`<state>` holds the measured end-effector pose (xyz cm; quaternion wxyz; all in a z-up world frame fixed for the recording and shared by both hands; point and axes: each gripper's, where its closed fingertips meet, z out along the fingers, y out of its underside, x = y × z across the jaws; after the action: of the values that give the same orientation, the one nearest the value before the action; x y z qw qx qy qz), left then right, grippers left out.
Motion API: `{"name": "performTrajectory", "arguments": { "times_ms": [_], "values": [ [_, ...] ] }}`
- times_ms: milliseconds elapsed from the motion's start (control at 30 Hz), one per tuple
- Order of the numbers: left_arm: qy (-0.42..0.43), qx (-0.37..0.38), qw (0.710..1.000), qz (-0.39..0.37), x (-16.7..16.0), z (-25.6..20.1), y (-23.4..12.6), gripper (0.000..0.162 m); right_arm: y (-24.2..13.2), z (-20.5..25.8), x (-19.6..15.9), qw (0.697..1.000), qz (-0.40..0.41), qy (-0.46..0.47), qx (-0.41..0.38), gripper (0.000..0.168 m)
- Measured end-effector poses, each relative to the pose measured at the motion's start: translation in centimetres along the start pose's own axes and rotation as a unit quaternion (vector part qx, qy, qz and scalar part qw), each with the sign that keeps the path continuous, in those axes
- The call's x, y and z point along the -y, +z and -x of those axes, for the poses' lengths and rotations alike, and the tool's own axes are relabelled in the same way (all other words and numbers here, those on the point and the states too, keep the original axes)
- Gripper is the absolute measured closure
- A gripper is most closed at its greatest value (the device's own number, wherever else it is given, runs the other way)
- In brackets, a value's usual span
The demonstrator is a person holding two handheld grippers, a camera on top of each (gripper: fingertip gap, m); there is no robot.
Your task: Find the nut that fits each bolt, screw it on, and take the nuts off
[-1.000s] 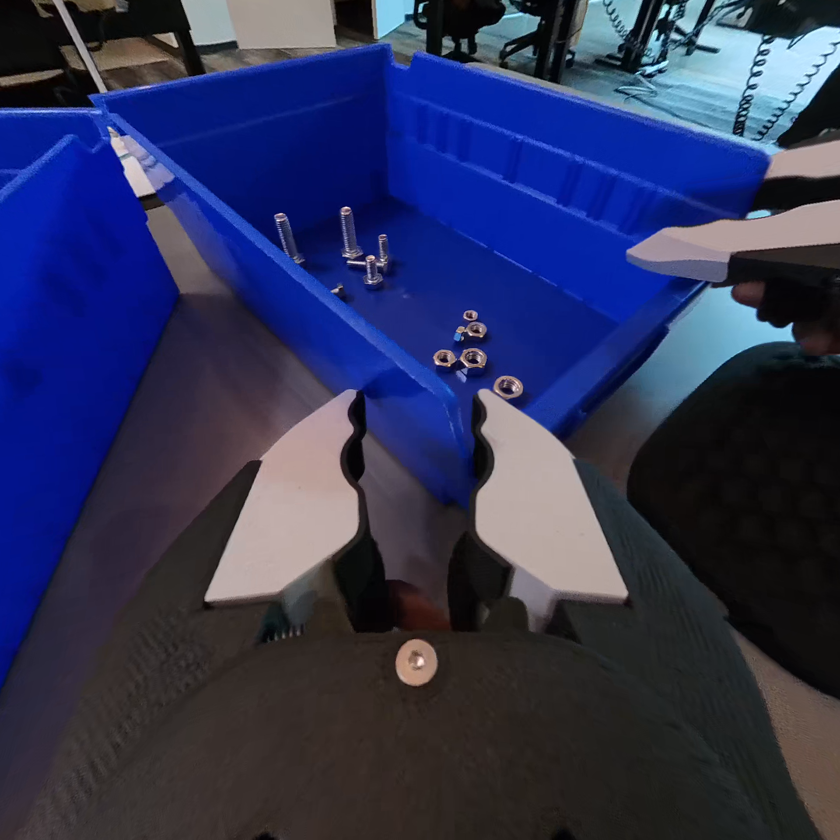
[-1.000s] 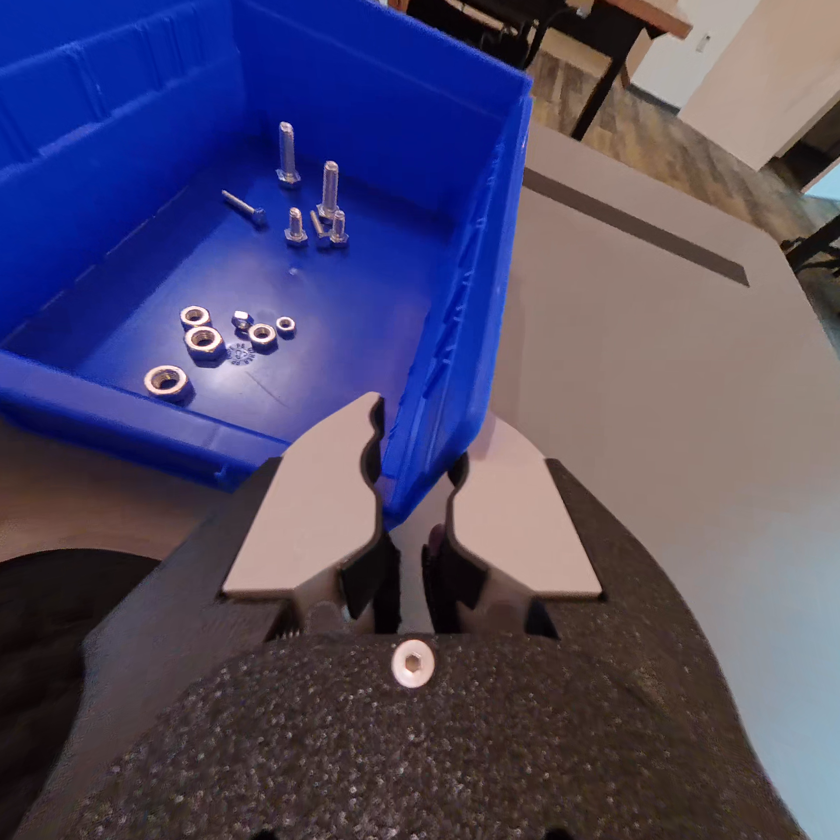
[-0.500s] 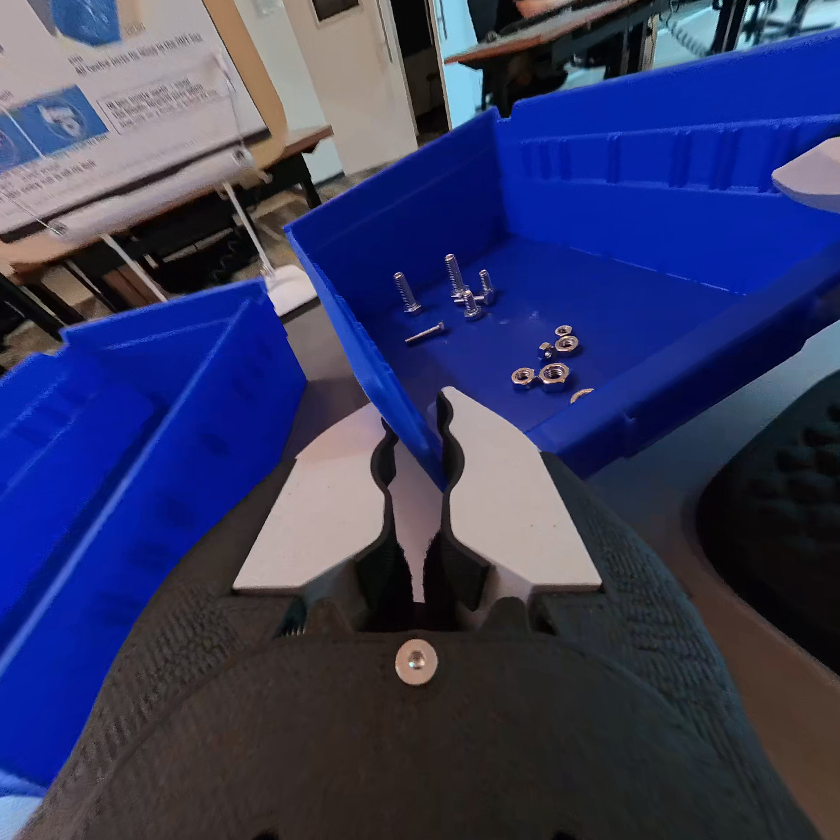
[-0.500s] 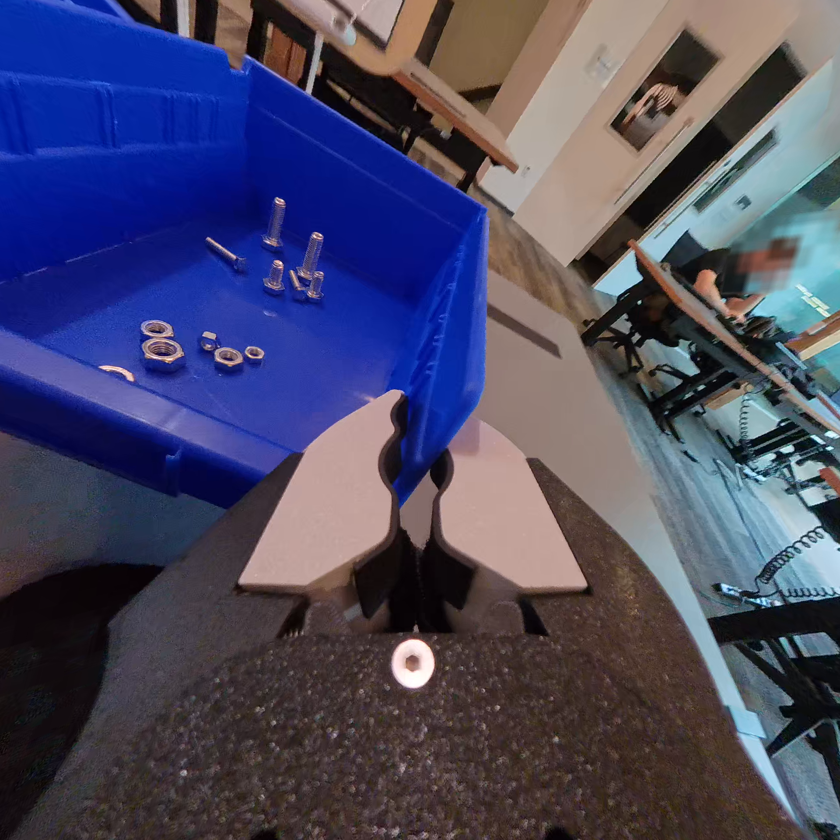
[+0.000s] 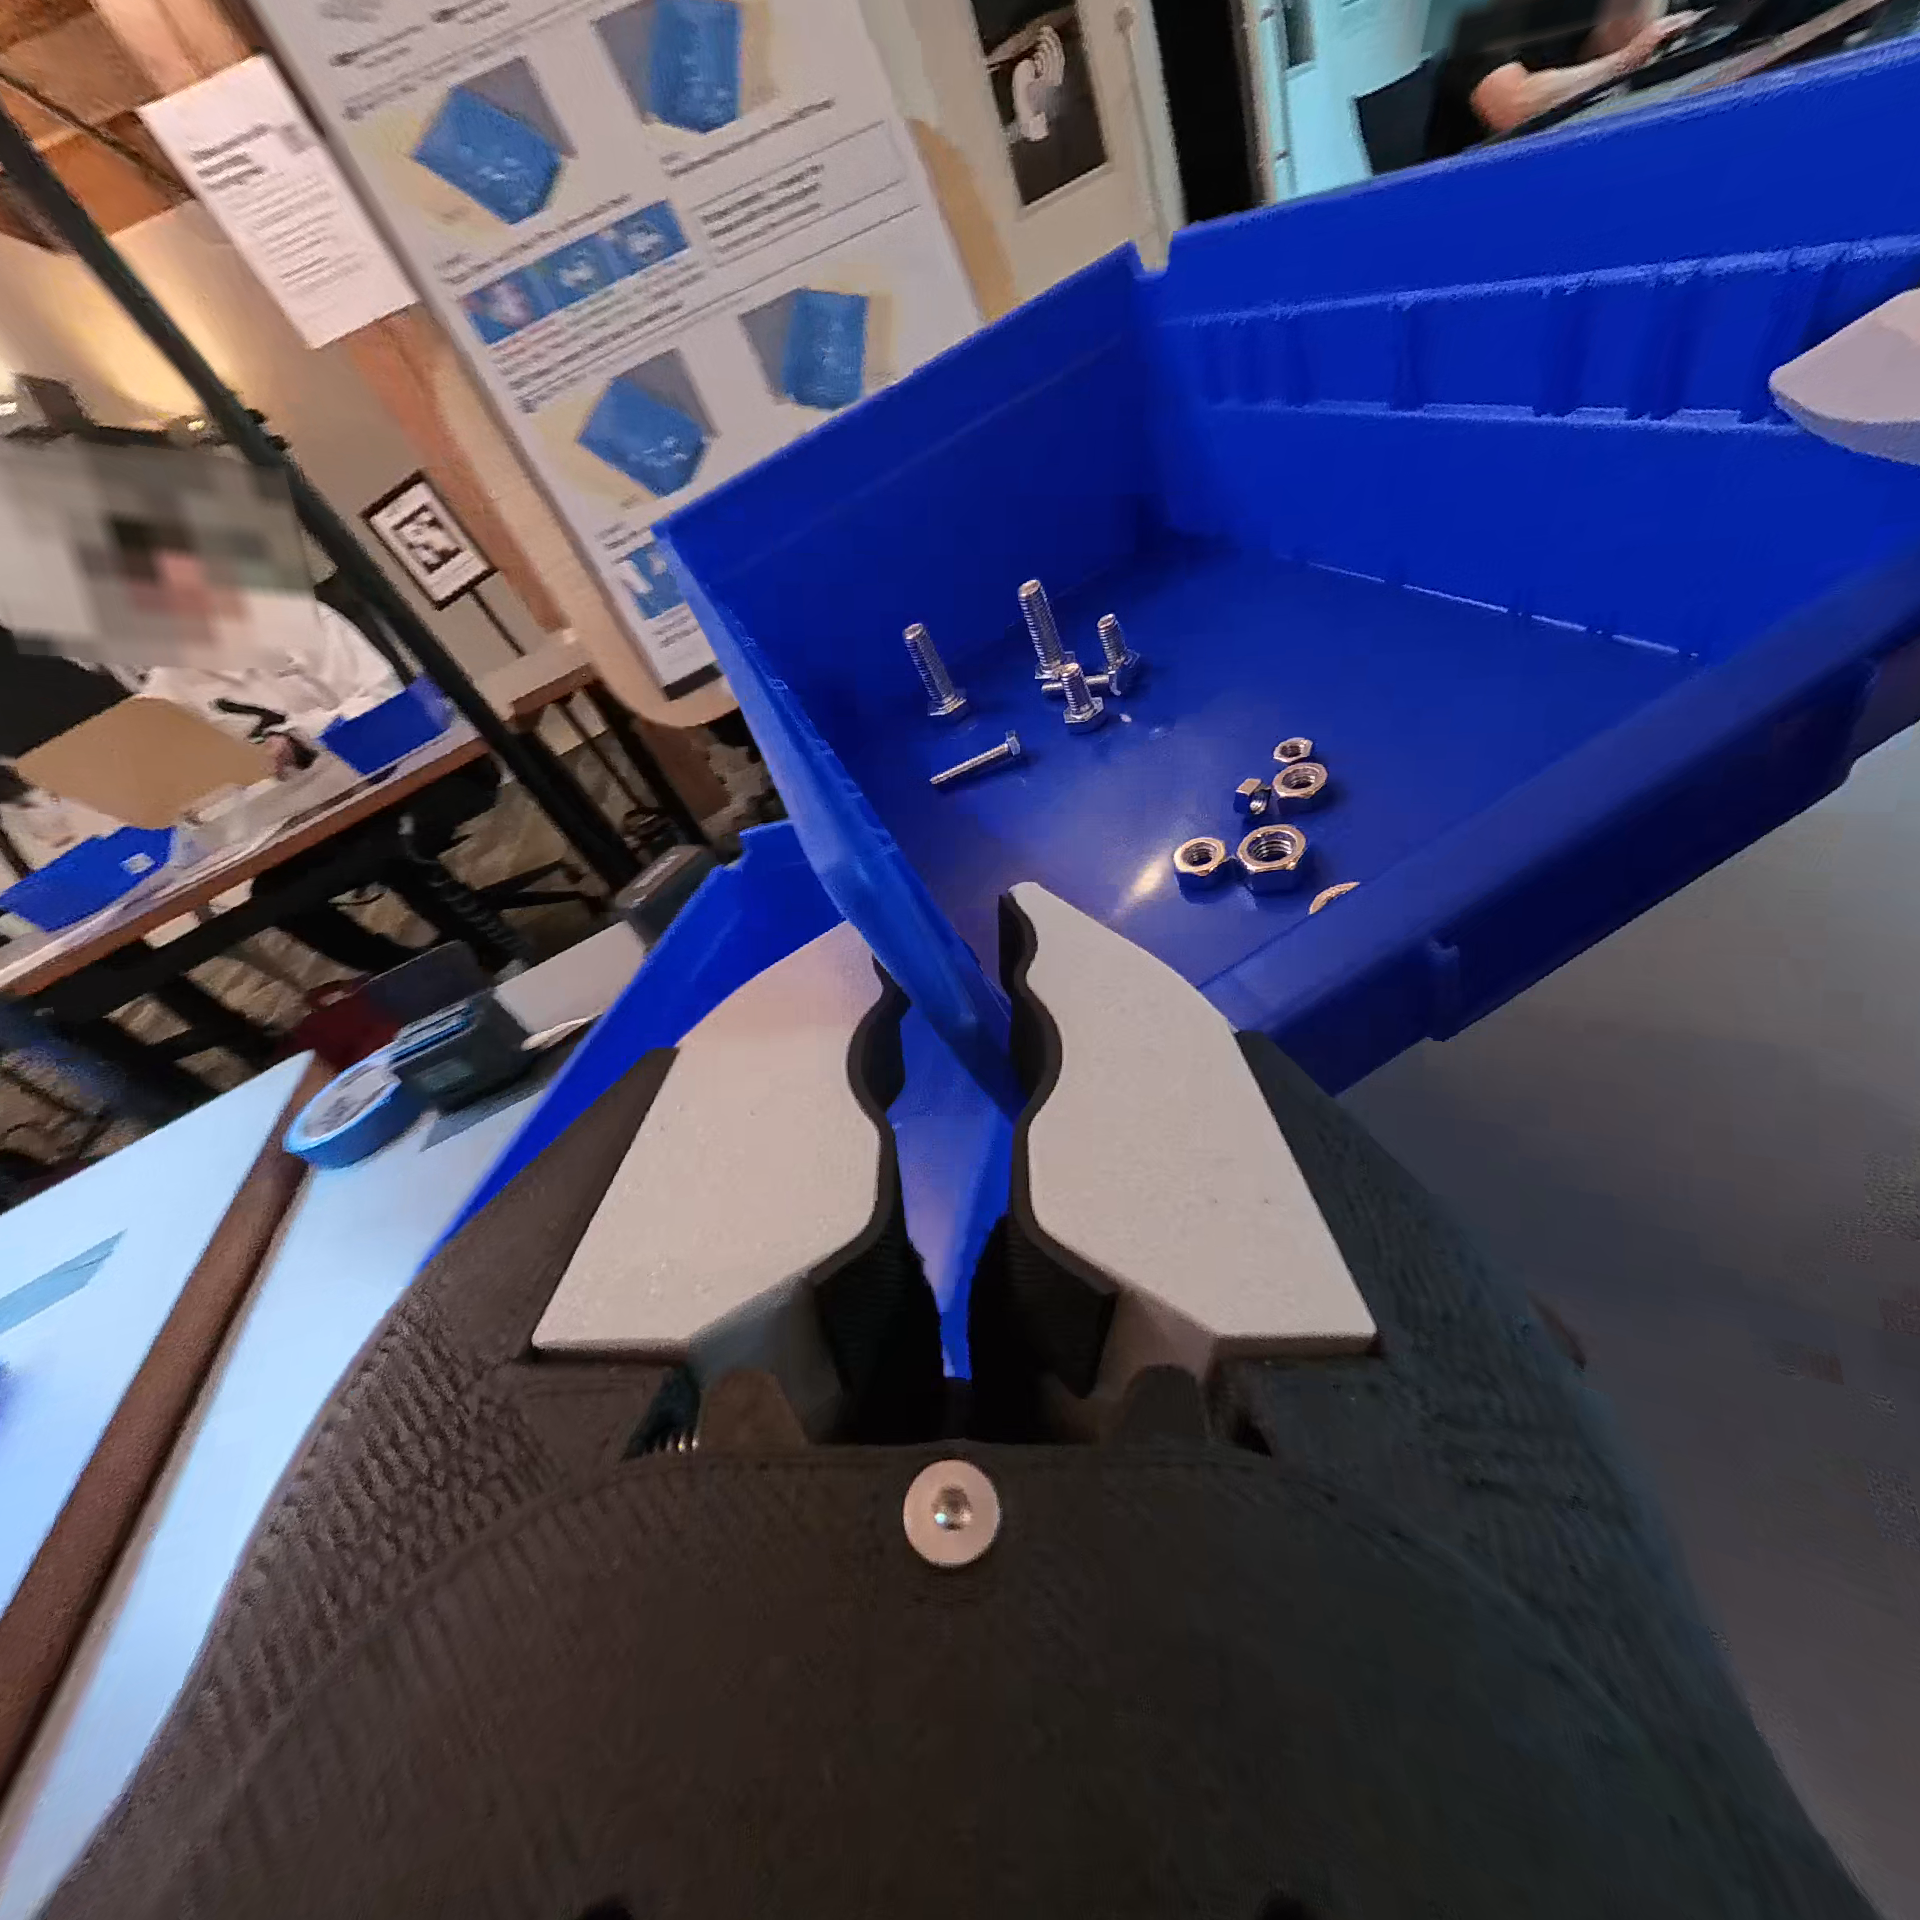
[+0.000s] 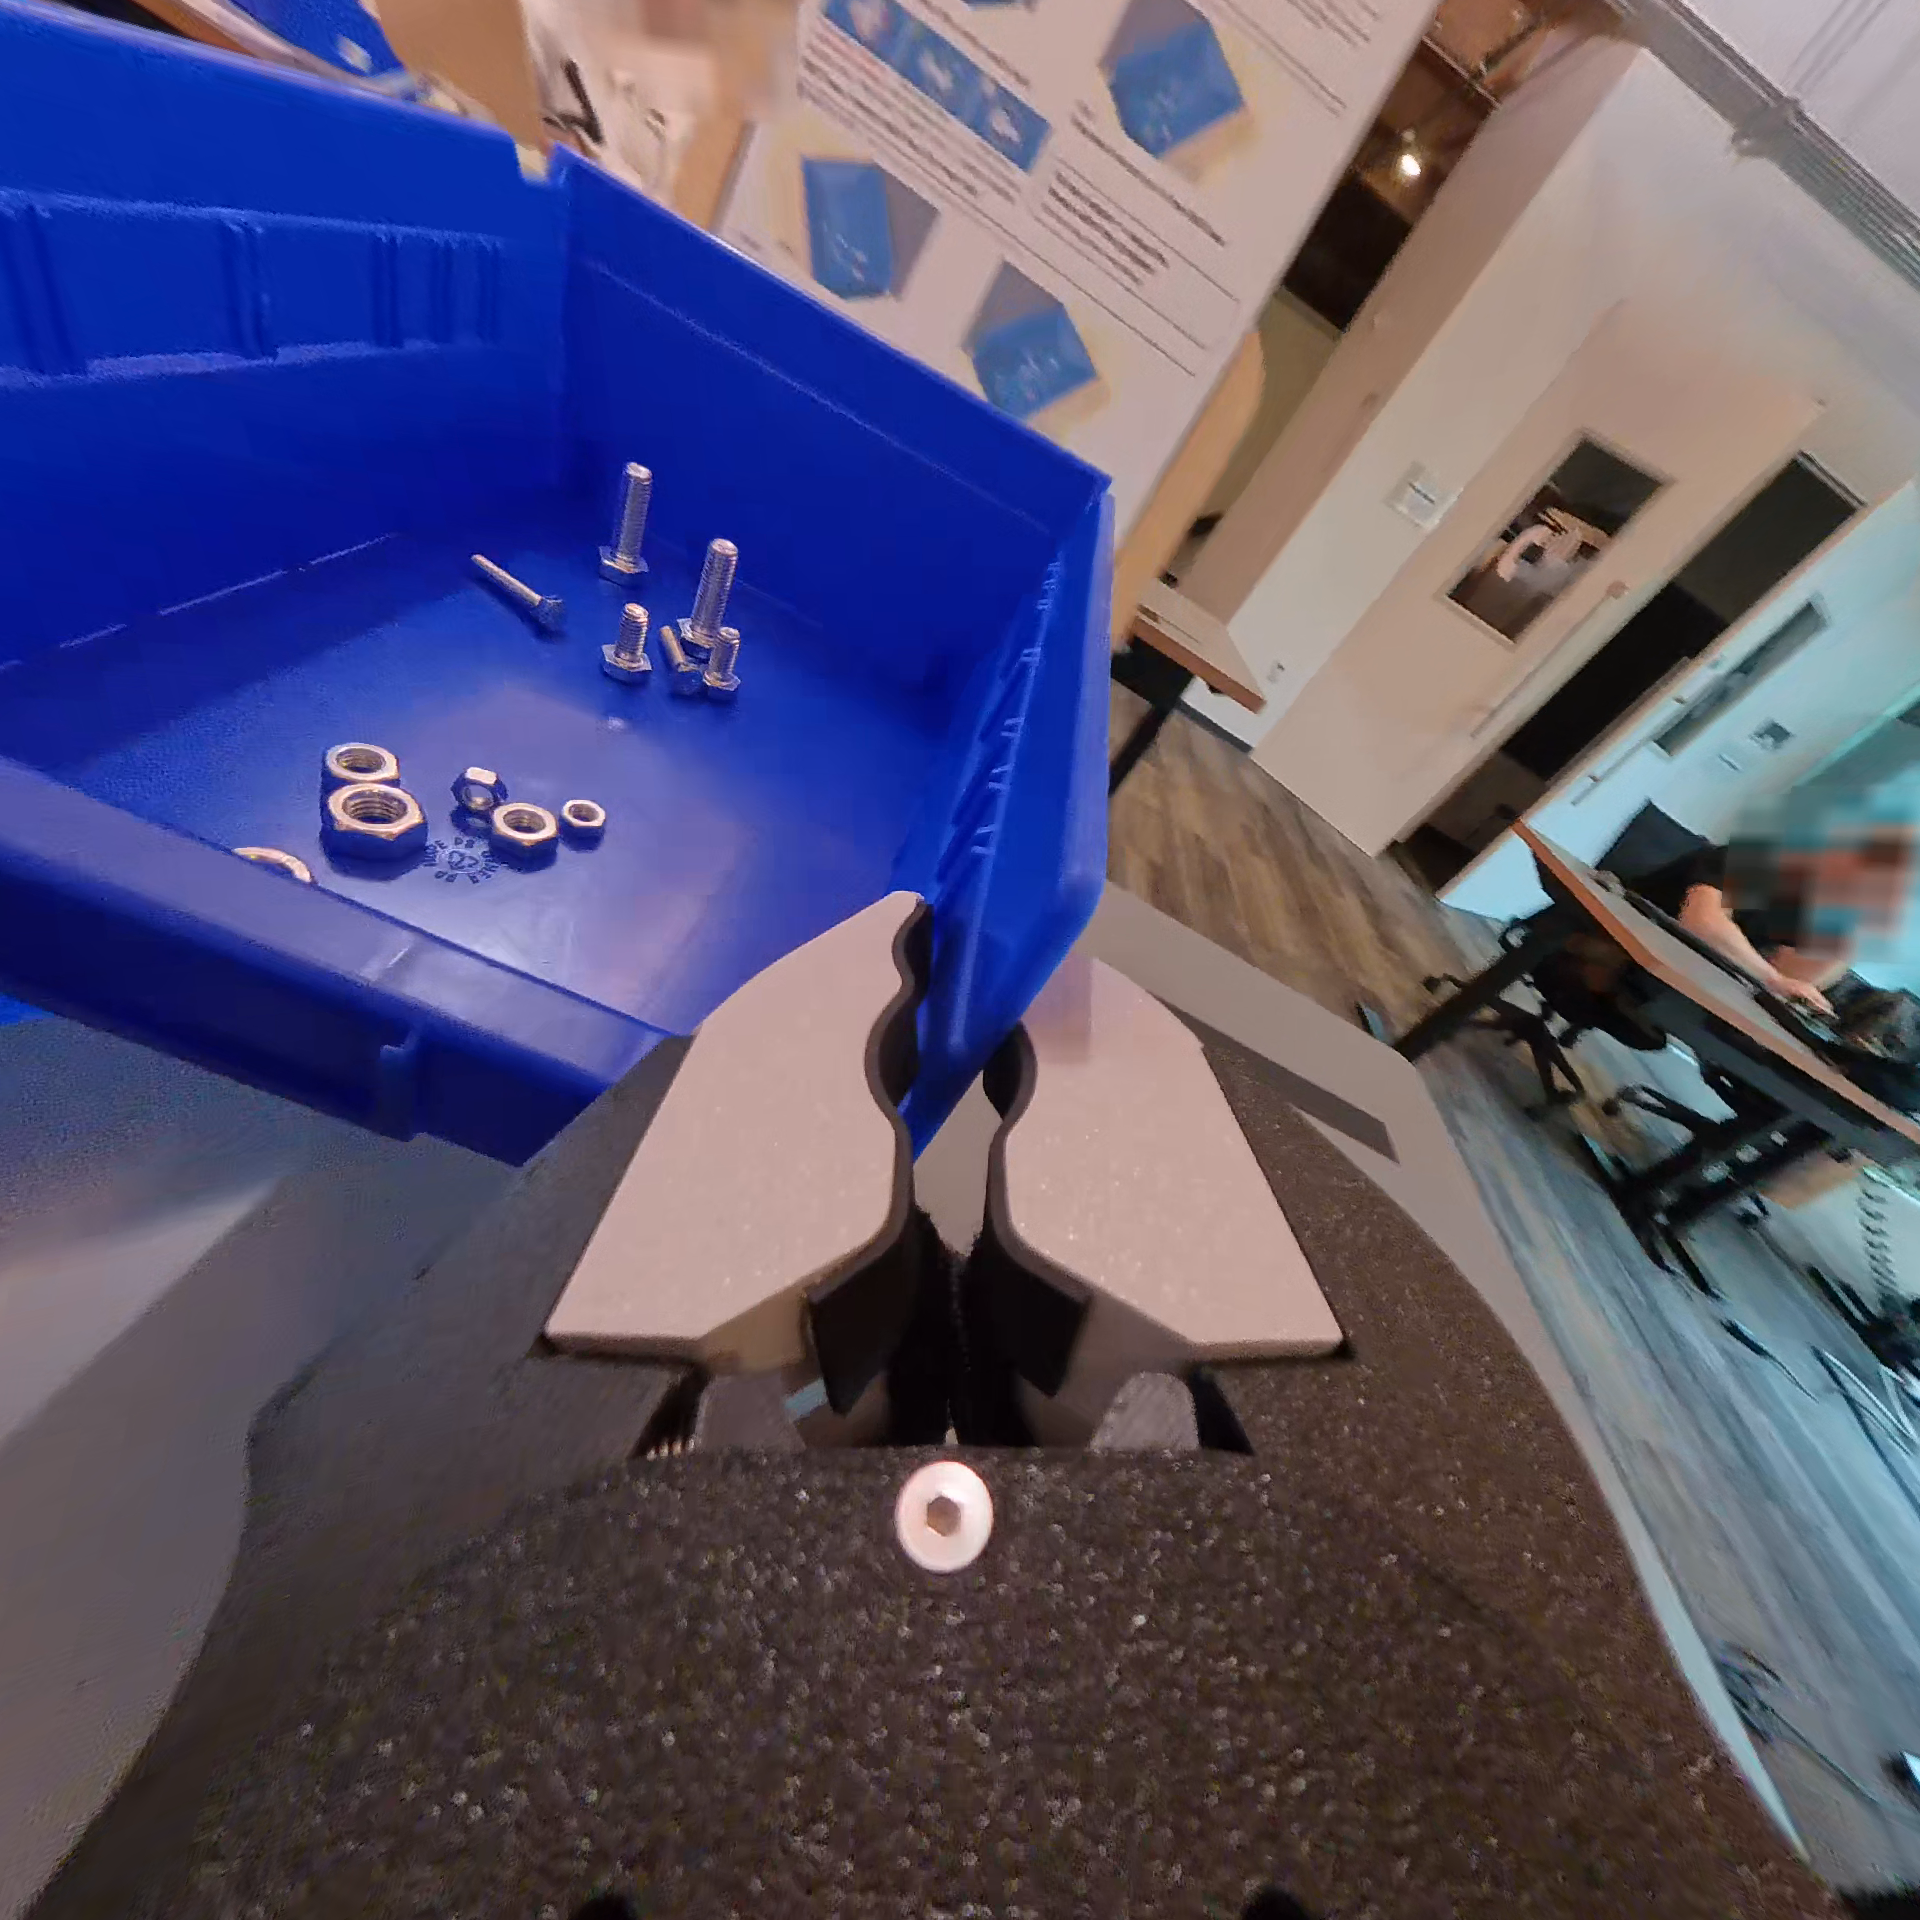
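Blue bin (image 5: 1455, 499) — left gripper (image 5: 951, 997), right gripper (image 6: 971, 987) clamping opposite walls.

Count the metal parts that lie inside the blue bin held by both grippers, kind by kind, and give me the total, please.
Inside the blue bin:
Bolts: 6 (4 standing on their heads, 2 lying)
Nuts: 6 (one half hidden behind the front wall)
Total: 12
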<state>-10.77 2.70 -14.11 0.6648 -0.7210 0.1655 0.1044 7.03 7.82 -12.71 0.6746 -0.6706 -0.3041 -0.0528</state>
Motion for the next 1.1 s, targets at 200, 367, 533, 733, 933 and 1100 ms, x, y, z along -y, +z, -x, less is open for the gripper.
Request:
{"name": "performTrajectory", "arguments": {
  "times_ms": [200, 367, 533, 733, 933, 1100],
  "values": [
    [0.005, 0.082, 0.996, 0.029, -2.4, 7.5, -3.7, 0.147, 2.9, 7.4, 4.7, 0.996, -0.048, 0.007, 0.069, 0.160],
    [0.012, 0.146, 0.987, 0.059, -5.1, 13.0, -7.6, 0.147, 4.3, 14.3, 7.8, 0.989, -0.078, 0.017, 0.125, 0.160],
    [0.015, 0.199, 0.976, 0.088, -7.7, 17.3, -11.9, 0.148, 4.5, 20.8, 10.3, 0.979, -0.097, 0.018, 0.176, 0.160],
    [0.020, 0.242, 0.963, 0.119, -10.8, 21.1, -16.6, 0.147, 3.9, 27.4, 12.4, 0.968, -0.111, 0.009, 0.224, 0.159],
    [0.020, 0.264, 0.953, 0.146, -14.2, 23.0, -19.8, 0.149, 3.1, 32.9, 11.7, 0.961, -0.112, -0.004, 0.252, 0.159],
    [0.017, 0.258, 0.954, 0.152, -16.9, 22.9, -20.0, 0.149, 3.0, 34.6, 10.1, 0.962, -0.106, -0.015, 0.249, 0.159]
  ]
}}
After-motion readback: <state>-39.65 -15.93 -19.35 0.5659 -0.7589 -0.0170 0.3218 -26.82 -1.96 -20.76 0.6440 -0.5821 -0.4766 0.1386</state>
